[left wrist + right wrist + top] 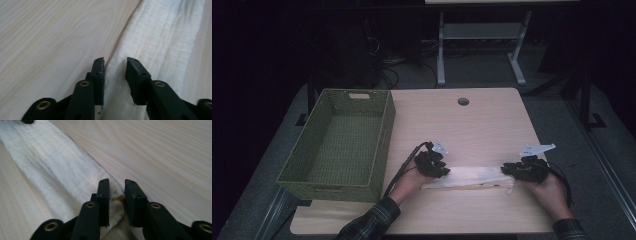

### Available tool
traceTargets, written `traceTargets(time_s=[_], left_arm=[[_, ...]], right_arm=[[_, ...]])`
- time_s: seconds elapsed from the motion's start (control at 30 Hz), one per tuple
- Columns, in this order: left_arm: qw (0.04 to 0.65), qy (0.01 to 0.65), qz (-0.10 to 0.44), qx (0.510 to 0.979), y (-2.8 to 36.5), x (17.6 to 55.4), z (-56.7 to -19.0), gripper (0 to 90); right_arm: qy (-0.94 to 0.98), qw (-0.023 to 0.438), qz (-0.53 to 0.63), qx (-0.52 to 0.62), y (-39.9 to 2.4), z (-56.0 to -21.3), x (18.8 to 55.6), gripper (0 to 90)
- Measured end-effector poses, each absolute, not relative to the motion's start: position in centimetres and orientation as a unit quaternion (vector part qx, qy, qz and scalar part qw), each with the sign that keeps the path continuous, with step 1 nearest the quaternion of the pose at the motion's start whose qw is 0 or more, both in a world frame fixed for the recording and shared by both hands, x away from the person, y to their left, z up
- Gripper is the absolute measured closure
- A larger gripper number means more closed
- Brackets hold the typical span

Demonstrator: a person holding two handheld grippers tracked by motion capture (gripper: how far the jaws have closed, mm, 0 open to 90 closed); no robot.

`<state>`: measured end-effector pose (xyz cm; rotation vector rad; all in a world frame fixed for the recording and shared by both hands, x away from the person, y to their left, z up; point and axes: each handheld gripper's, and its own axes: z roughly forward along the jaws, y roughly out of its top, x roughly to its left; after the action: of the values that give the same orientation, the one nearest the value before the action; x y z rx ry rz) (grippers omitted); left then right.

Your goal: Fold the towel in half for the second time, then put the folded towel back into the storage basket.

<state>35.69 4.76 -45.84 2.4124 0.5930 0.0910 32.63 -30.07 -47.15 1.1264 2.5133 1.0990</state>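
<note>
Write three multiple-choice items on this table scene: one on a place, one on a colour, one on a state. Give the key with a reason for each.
1. Where does the basket stand?
A. at the table's left side
B. at its right side
C. on the floor

2. What colour is the folded cloth?
A. red
B. off-white
C. blue

3. How does the cloth lie?
A. hanging in the air
B. bunched inside the basket
C. flat on the table in a long strip

Key: 1 A, the woven green basket sits at the left edge; 2 B, pale in each view; 3 C, it stretches between the left claw and the right claw, one at each end.
</note>
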Motion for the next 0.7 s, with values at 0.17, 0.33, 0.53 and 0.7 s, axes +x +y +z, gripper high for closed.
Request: traceTargets(time_s=[0.17, 0.33, 0.53, 0.7], left_arm=[[0.326, 0.222, 0.011, 0.919, 4.7, 35.8, -45.9, 82.6], [0.325, 0.225, 0.014, 0.918, 4.6, 35.6, -45.7, 85.4], [0.356, 0.238, 0.008, 0.904, 5.4, 35.3, -44.0, 85.9], [0.370, 0.242, 0.003, 0.897, 6.0, 34.9, -42.9, 86.1]], right_arm=[[0.847, 0.086, 0.369, 0.374, -29.9, -47.1, 32.5, 82.0], [0.847, 0.094, 0.366, 0.374, -29.8, -47.0, 32.3, 84.5], [0.846, 0.105, 0.364, 0.376, -29.8, -46.4, 32.5, 85.5], [0.840, 0.116, 0.372, 0.377, -29.7, -45.6, 32.8, 85.7]])
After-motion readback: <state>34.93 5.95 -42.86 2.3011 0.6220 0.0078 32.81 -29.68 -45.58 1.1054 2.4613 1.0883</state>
